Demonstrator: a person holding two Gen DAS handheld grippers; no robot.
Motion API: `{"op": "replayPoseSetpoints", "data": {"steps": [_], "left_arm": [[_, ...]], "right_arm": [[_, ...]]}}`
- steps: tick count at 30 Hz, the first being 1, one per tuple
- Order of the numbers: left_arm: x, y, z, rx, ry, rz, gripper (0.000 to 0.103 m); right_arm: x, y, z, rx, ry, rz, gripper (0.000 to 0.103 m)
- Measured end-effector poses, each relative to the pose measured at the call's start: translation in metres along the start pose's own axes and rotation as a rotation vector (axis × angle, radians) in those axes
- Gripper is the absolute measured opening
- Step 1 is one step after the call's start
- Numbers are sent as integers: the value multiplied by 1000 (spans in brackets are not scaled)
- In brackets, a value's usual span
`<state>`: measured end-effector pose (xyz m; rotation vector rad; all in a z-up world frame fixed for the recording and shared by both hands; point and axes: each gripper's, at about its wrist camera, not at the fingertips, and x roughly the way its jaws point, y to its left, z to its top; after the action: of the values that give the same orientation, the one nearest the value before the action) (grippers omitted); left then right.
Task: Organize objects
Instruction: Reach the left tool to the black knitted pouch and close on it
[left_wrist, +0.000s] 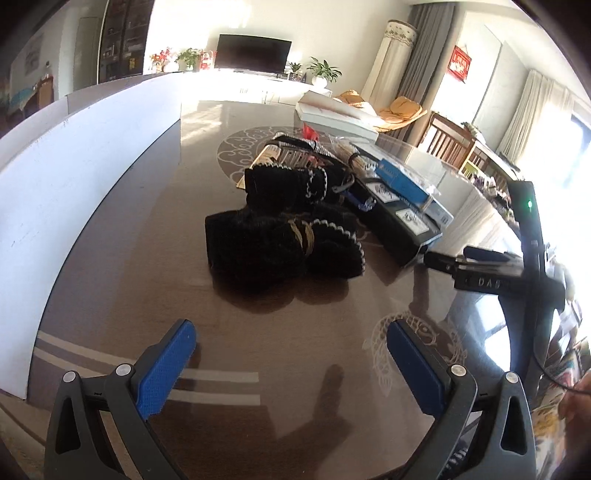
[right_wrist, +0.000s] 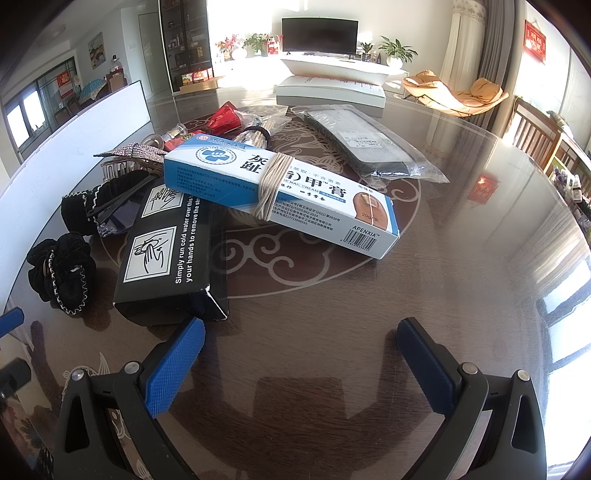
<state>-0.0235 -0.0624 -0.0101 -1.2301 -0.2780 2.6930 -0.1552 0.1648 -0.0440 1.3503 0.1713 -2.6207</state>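
Note:
A heap of small items lies on the glass-topped table (left_wrist: 258, 362). In the left wrist view two black scrunchies (left_wrist: 280, 251) lie nearest, with a black box (left_wrist: 399, 225) and a blue-and-white box (left_wrist: 406, 181) behind them. My left gripper (left_wrist: 290, 362) is open above bare glass, short of the scrunchies. In the right wrist view the blue-and-white cream box (right_wrist: 280, 192), wound with a beige elastic band (right_wrist: 273, 184), leans on the black box (right_wrist: 170, 251). Scrunchies (right_wrist: 62, 273) lie to the left. My right gripper (right_wrist: 301, 362) is open and holds nothing, just short of the black box.
A white board (left_wrist: 66, 192) stands along the table's left side. White flat boxes (right_wrist: 332, 88) sit at the far end, with a grey cloth in a clear bag (right_wrist: 369, 144) and a red packet (right_wrist: 225, 118) nearby. The other gripper (left_wrist: 480, 269) shows at right. Wooden chairs (right_wrist: 535, 129) stand at the right.

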Motion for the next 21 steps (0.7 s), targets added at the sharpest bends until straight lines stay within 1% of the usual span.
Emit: {"op": "replayPoseSetpoints", "data": {"steps": [2, 4, 5, 6, 8, 10, 11, 12, 14, 15, 17, 19, 21], "left_arm": [[5, -3, 25, 5, -22, 27, 103], [14, -8, 46, 63, -42, 63, 103], [21, -9, 54, 98, -39, 62, 103], [29, -9, 60, 136, -21, 33, 103], [44, -7, 63, 214, 64, -53, 103], [51, -7, 55, 283, 153, -141, 103], [50, -9, 48, 318, 179, -179, 103], [46, -11, 42, 357, 198, -214, 103], [36, -17, 29, 424, 202, -243, 103], [33, -20, 26, 444, 194, -238, 103], [30, -21, 27, 438, 166, -201, 103], [33, -19, 33, 391, 151, -170, 103], [45, -19, 40, 349, 167, -125, 103]], "right_arm": [[0, 0, 0, 0, 0, 0, 103], [0, 0, 0, 0, 0, 0, 103], [1, 0, 0, 0, 0, 0, 103], [1, 0, 0, 0, 0, 0, 103], [0, 0, 0, 0, 0, 0, 103], [0, 0, 0, 0, 0, -1, 103], [0, 0, 0, 0, 0, -1, 103], [1, 0, 0, 0, 0, -1, 103], [0, 0, 0, 0, 0, -1, 103], [1, 0, 0, 1, 0, -1, 103], [0, 0, 0, 1, 0, -1, 103], [1, 0, 0, 1, 0, -1, 103], [0, 0, 0, 1, 0, -1, 103]]}}
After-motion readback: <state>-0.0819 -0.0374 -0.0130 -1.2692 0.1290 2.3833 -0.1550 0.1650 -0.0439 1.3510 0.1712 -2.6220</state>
